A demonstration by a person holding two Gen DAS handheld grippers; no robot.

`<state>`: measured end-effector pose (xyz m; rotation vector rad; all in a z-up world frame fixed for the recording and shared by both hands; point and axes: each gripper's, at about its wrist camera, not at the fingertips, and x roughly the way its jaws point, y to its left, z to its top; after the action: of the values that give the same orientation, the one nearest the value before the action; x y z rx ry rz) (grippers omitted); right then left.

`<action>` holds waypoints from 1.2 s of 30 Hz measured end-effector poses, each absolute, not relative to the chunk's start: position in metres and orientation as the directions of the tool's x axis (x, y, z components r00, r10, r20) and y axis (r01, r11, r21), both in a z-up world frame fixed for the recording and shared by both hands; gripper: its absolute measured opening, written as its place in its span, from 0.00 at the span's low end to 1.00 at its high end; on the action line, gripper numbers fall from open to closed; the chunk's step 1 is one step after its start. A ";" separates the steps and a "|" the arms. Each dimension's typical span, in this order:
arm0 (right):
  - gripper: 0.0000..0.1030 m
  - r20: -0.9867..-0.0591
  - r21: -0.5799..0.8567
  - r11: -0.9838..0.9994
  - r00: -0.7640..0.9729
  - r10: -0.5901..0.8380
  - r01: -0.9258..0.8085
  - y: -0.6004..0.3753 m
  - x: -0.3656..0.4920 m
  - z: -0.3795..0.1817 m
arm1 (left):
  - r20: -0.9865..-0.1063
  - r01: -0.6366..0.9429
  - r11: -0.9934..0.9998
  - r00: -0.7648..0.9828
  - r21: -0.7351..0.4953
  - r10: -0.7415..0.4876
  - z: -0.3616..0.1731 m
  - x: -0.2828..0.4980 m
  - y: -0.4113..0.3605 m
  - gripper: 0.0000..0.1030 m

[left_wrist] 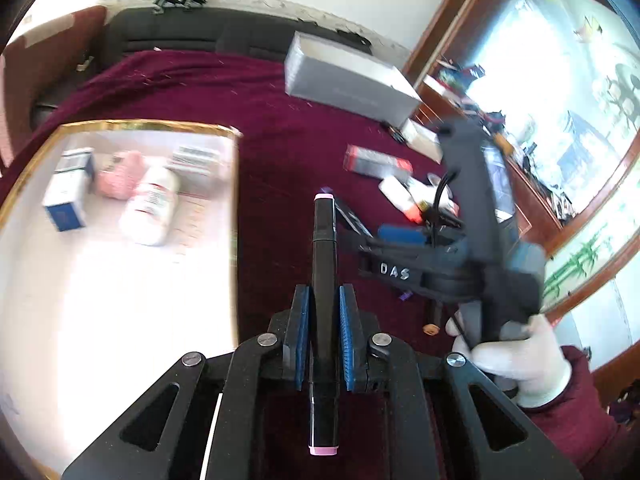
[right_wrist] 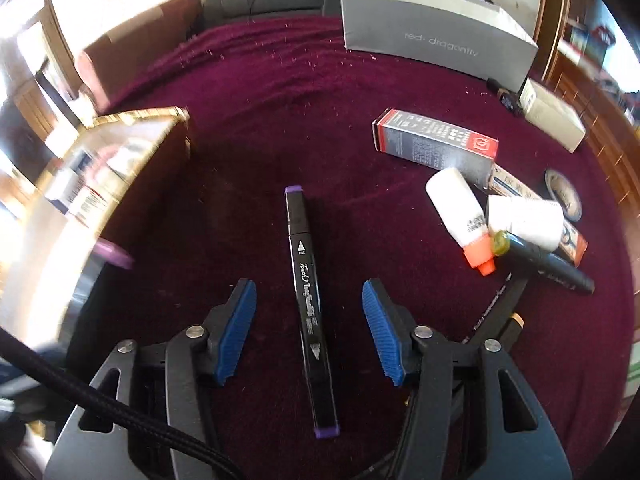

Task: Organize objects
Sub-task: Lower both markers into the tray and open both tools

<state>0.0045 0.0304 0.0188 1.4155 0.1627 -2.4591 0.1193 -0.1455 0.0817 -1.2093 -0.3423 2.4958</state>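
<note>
My left gripper is shut on a black marker with pink end caps, held above the maroon cloth just right of the gold-rimmed white tray. The tray holds a white bottle, a blue-and-white box and a pink item. My right gripper is open, its blue pads on either side of a black marker with purple caps that lies on the cloth. The right gripper also shows in the left wrist view, held by a white-gloved hand.
A grey shoe box stands at the back. A red-and-grey box, a white bottle with an orange cap, a white cup, another black marker and a round tin lie at the right. The tray stands left.
</note>
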 end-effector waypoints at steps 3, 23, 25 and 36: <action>0.20 -0.851 0.047 -0.958 -0.491 -0.187 0.282 0.029 0.004 0.017 | -0.698 -0.171 -0.919 -0.606 -0.354 0.382 0.085 0.122 -0.164 0.11; 0.13 -0.668 0.432 -0.834 -0.500 -0.551 0.342 0.044 0.048 0.097 | -0.689 0.073 -0.932 -0.694 -0.355 0.208 0.080 0.129 -0.276 0.11; 0.13 -0.654 0.439 -0.815 -0.487 -0.579 0.378 0.032 0.052 0.108 | -0.698 0.092 -0.939 -0.694 -0.333 0.179 0.080 0.124 -0.284 0.11; 0.13 -0.671 0.561 -0.683 -0.226 -0.706 0.468 -0.070 0.038 0.089 | -0.803 0.179 -0.957 -0.591 -0.226 0.079 0.061 0.063 -0.321 0.11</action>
<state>0.0381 -0.0699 0.0886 1.2594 -0.3091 -1.9759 0.0633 -0.3213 0.0610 -1.4437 -0.4577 2.8175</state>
